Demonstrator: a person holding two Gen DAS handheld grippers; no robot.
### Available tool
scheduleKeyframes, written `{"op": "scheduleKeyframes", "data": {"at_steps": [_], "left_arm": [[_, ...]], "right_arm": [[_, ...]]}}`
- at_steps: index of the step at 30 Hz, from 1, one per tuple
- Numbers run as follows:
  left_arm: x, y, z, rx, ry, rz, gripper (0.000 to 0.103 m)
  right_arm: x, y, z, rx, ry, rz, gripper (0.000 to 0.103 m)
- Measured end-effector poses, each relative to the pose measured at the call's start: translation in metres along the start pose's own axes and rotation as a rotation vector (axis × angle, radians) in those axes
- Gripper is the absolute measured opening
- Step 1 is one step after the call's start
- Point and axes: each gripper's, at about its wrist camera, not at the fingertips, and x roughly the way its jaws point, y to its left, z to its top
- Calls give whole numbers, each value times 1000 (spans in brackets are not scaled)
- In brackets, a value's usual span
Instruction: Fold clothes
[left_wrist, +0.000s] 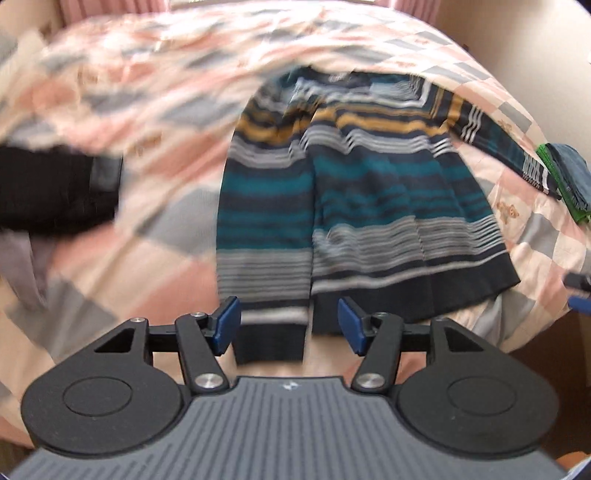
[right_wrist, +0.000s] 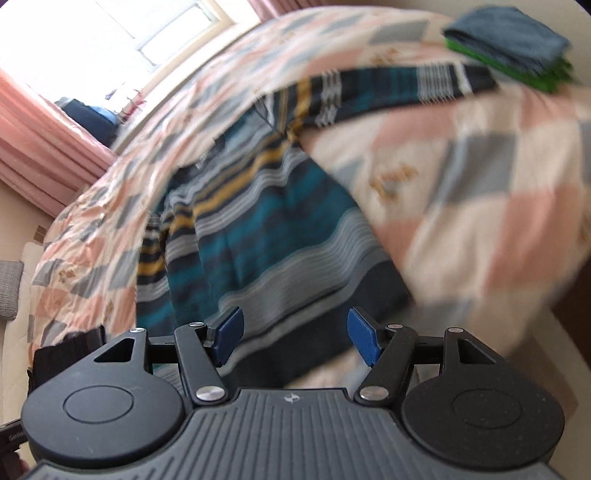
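Left wrist view: my left gripper (left_wrist: 289, 325) is wide open, blue pads (left_wrist: 226, 325) spread, nothing between them. It hovers at the near edge of the bed, just short of the striped sweater (left_wrist: 354, 206). Sweater lies spread on the checked quilt (left_wrist: 155, 110), hem toward me, collar far side. One sleeve (left_wrist: 273, 236) is laid down over the left part of the body, its dark cuff hanging over the bed edge right between my pads, not gripped. The other sleeve (left_wrist: 506, 144) runs out to the right, its cuff reaching the folded stack (left_wrist: 569, 177) of blue and green cloth. A black garment (left_wrist: 55, 188) sits on the quilt well left of the sweater, with a grey cloth (left_wrist: 26, 266) just below it. Frame is motion-blurred.

Right wrist view: my right gripper (right_wrist: 295, 339) is also wide open, blue pads (right_wrist: 364, 339) apart and holding nothing. It sits above the dark hem of the striped sweater (right_wrist: 266, 236), whether touching I can't tell. The outstretched sleeve (right_wrist: 388, 92) crosses the checked quilt (right_wrist: 480, 206) toward the folded stack (right_wrist: 513, 48) at top right. Pink curtain (right_wrist: 44, 147) and bright window (right_wrist: 122, 33) are at upper left. Black garment (right_wrist: 66, 347) shows just left of my gripper body. Heavy blur on the right side.
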Motion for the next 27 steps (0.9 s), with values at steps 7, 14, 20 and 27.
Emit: {"op": "scheduleKeyframes", "data": {"at_steps": [7, 14, 20, 27], "left_arm": [[63, 52, -38, -320, 93, -77, 53], [127, 85, -79, -730, 119, -104, 52], [166, 103, -108, -1095, 61, -69, 52], [106, 105, -43, -808, -113, 54, 6]], "right_arm": [[-19, -24, -37, 47, 37, -90, 67], [-13, -24, -16, -19, 80, -146, 72], [9, -10, 27, -159, 139, -157, 72], [48, 0, 74, -199, 199, -141, 72]]}}
